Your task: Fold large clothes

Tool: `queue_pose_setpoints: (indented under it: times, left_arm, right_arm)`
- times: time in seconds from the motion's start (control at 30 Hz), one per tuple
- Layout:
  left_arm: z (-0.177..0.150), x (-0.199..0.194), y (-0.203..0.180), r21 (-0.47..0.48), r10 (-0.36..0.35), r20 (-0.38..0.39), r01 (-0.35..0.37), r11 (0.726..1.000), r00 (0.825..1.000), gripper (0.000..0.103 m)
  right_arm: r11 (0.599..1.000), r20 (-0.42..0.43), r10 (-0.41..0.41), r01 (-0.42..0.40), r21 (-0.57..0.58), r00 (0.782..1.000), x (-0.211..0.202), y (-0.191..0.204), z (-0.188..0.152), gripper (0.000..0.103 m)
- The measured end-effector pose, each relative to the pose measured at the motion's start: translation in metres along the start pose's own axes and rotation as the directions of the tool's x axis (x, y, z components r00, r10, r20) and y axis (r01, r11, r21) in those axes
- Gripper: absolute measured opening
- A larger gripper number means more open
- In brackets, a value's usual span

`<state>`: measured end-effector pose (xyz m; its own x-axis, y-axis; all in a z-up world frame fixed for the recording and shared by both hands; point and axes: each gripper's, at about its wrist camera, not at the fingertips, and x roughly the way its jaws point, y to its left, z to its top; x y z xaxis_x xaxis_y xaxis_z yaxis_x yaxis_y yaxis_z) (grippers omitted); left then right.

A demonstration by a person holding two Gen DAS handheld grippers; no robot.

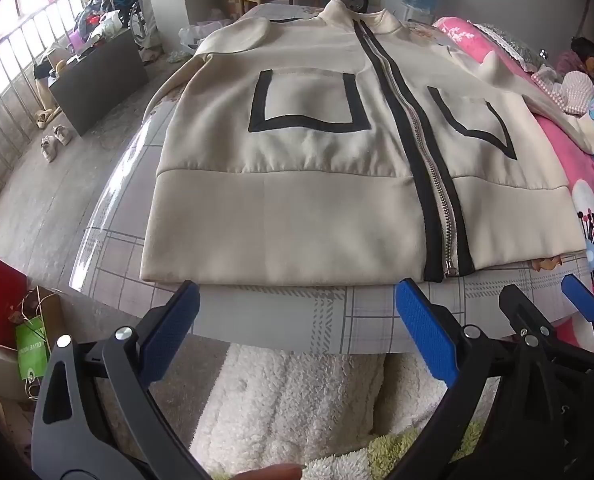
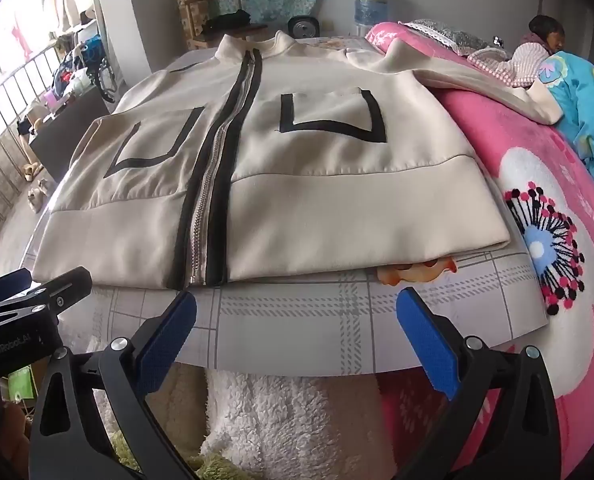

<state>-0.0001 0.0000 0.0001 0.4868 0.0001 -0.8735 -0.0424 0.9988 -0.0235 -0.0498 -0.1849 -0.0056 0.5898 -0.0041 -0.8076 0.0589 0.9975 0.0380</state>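
Observation:
A cream zip-up jacket [image 1: 305, 184] with black zipper trim and two black-outlined pockets lies flat, front up, on a table with a grey plaid cloth [image 1: 329, 320]; it also shows in the right wrist view [image 2: 297, 200]. Its left sleeve is folded in over the shoulder; its right sleeve [image 2: 497, 80] stretches out onto the pink bedding. My left gripper [image 1: 297, 308] is open and empty just short of the hem, left of the zipper. My right gripper [image 2: 297, 312] is open and empty just short of the hem, right of the zipper.
A bed with pink floral bedding [image 2: 545, 208] lies against the table's right side; a person [image 2: 545, 36] lies at its far end. A white fluffy fabric [image 1: 297, 408] is below the table's near edge. Bags [image 1: 17, 320] and floor clutter stand at left.

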Motion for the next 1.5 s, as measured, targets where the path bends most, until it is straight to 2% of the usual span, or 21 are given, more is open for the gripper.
queue_pose_setpoints:
  times: [1.5]
  left_arm:
    - [0.003,-0.010,0.000,0.000,-0.004,0.014,0.004,1.000,1.000,0.095]
  right_arm:
    - [0.999,0.027,-0.032,0.033,-0.033,0.999,-0.012,0.004,0.007,0.098]
